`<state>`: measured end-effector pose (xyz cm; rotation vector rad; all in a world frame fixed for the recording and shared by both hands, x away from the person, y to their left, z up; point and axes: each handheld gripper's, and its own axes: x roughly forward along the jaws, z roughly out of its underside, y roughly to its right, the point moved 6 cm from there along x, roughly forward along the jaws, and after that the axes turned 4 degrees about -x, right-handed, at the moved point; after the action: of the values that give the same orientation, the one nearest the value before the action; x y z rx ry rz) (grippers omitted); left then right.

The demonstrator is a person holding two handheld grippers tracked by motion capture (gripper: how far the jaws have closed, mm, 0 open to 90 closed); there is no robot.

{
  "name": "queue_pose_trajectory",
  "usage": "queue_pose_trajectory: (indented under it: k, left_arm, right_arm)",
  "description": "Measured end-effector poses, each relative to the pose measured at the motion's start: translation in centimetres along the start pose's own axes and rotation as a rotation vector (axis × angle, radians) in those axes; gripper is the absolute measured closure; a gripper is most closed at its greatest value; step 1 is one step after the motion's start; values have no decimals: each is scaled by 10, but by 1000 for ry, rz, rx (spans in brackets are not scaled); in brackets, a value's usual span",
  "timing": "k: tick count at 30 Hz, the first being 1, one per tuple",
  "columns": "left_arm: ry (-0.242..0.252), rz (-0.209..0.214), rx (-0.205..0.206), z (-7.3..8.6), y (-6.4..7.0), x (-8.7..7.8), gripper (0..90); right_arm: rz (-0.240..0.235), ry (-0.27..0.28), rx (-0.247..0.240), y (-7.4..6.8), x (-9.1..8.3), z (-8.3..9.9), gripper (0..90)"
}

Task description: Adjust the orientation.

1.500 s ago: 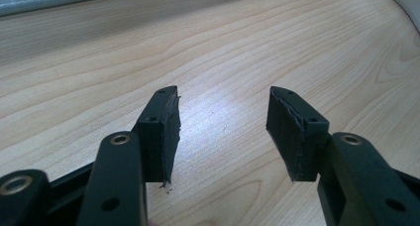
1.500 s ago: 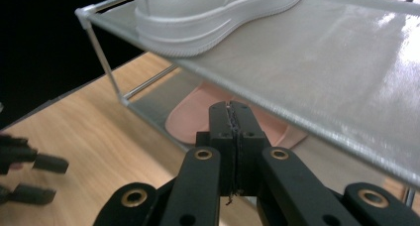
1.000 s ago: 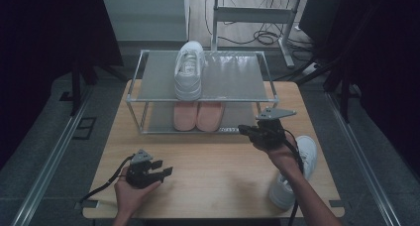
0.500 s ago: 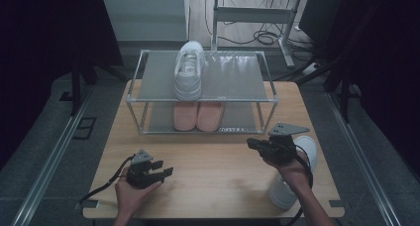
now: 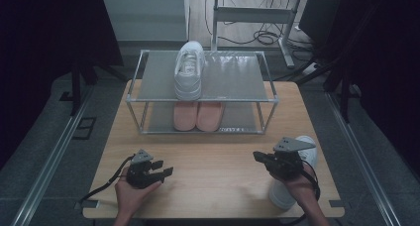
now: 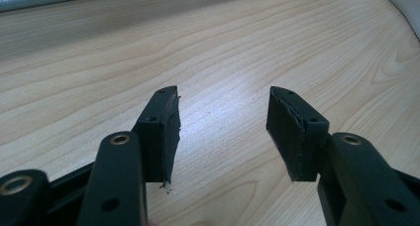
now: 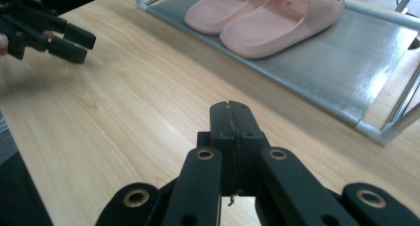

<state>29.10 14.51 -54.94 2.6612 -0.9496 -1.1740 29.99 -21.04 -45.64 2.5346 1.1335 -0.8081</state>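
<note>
Room: dark around the table, black curtains at left and right of the frame; grey floor with cables at the upper middle.
Table (image 5: pixel 213 161): light wood, it takes the middle and the lower part of the high view; bare between the two hands.
Shoe rack (image 5: pixel 270 94): metal frame with two grey shelves, at the centre of the frame.
White sneaker on rack (image 5: pixel 189 70): on the top shelf, left of the middle, toe toward the person.
Pink slippers (image 5: pixel 198 116): a pair side by side on the lower shelf.
Second white sneaker (image 5: pixel 289 184): at the lower right, at the table's right edge, partly under the right hand.
Right gripper (image 5: pixel 261 157): above this sneaker, jaws closed together, nothing between them.
Left gripper (image 5: pixel 166 172): lower left, low over the wood, jaws wide apart, nothing between them.
Risk: I judge the sneaker lies close to the edge; a push from closed jaws could slide it off the table.
Risk two: a grip on the soft upper alone may slip; the shoe could also knock the rack's frame on the way.
</note>
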Motion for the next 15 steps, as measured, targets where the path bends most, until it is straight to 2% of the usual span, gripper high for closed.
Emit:
queue_pose_trajectory:
  k: [5,9,15]
  left_arm:
    - [0,1,-1,0,0,0,472]
    - [-5,-2,0,0,0,1,472]
    - [-4,-2,3,1,0,0,472]
  right_arm:
    - [10,-13,-12,-8,-8,9,900]
    - [21,-27,-43,-21,-16,16,900]
    - [9,-70,-60,-33,-22,30,900]
